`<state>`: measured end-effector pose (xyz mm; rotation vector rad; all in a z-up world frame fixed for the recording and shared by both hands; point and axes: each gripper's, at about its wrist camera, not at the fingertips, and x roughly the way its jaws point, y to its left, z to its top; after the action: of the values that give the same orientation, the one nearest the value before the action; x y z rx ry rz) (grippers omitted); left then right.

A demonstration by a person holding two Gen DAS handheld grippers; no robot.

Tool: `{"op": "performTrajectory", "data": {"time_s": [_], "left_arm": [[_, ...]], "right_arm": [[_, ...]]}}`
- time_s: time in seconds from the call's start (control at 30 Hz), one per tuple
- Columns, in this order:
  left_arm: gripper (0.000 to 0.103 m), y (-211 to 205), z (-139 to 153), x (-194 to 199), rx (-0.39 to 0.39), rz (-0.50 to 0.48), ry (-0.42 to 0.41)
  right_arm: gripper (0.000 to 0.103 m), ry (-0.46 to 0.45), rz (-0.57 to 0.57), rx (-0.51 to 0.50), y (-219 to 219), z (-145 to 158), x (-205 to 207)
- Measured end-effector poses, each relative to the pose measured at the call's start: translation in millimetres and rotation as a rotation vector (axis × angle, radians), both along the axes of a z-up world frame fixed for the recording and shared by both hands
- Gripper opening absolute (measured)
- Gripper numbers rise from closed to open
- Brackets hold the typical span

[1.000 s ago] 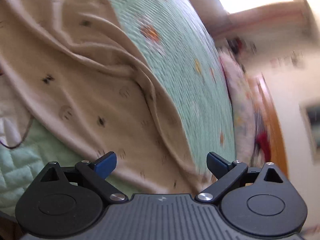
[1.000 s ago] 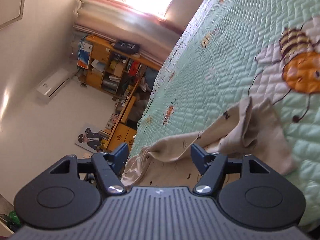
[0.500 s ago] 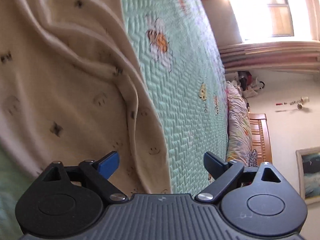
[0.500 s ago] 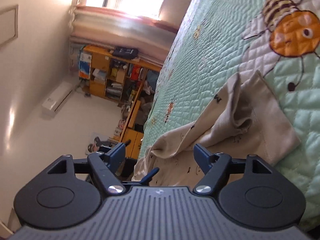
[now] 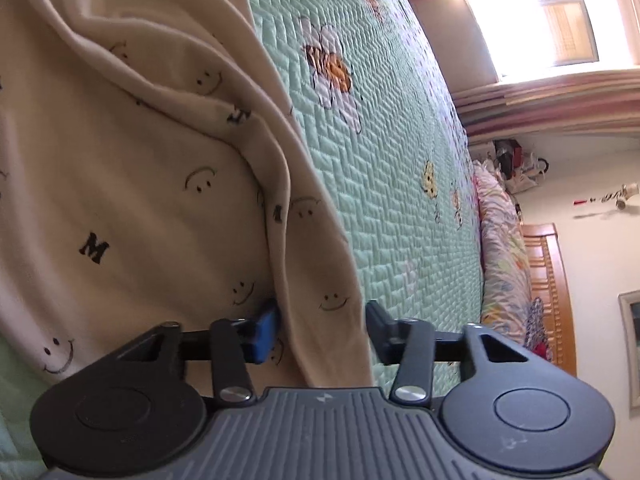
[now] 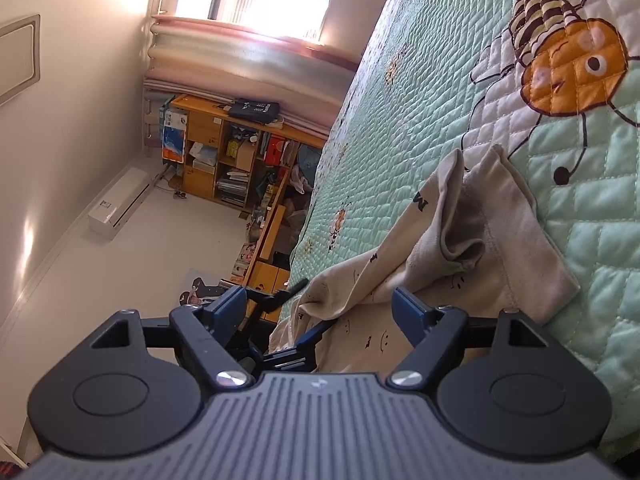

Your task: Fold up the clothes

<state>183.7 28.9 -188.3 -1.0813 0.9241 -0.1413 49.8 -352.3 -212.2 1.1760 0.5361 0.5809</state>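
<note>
A cream garment (image 5: 140, 200) printed with smiley faces and letters lies rumpled on the mint quilted bedspread (image 5: 380, 160). My left gripper (image 5: 322, 330) sits low at the garment's right edge. Its jaws are closing with a loose fold of that edge between them, and the cloth does not look pinched. In the right wrist view another bunched part of the garment (image 6: 500, 240) lies ahead on the bedspread (image 6: 420, 100). My right gripper (image 6: 316, 304) is open just above the cloth, holding nothing. Dark bars of the other gripper show between its fingers.
A bee picture (image 6: 568, 64) is stitched into the quilt near the garment. Floral pillows (image 5: 500, 260) and a wooden headboard (image 5: 548, 280) stand at the bed's far end. Beyond the bed's side are a cluttered wooden bookshelf (image 6: 224, 160) and an air conditioner (image 6: 120, 200).
My left gripper has slid in to the garment's folded edge, and its jaws have narrowed around the fold. The right gripper has sunk slightly, and its jaws stand a little wider.
</note>
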Motion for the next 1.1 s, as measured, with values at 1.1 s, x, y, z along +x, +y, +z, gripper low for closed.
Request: {"op": "performTrajectory", "data": {"time_s": [1.1], "left_arm": [[0.001,25.1,11.1,-47.2,0.071,-0.286,-0.032]], "right_arm": [[0.087,-0.305,0.105,-0.983,17.3,82.5,28.3]]}}
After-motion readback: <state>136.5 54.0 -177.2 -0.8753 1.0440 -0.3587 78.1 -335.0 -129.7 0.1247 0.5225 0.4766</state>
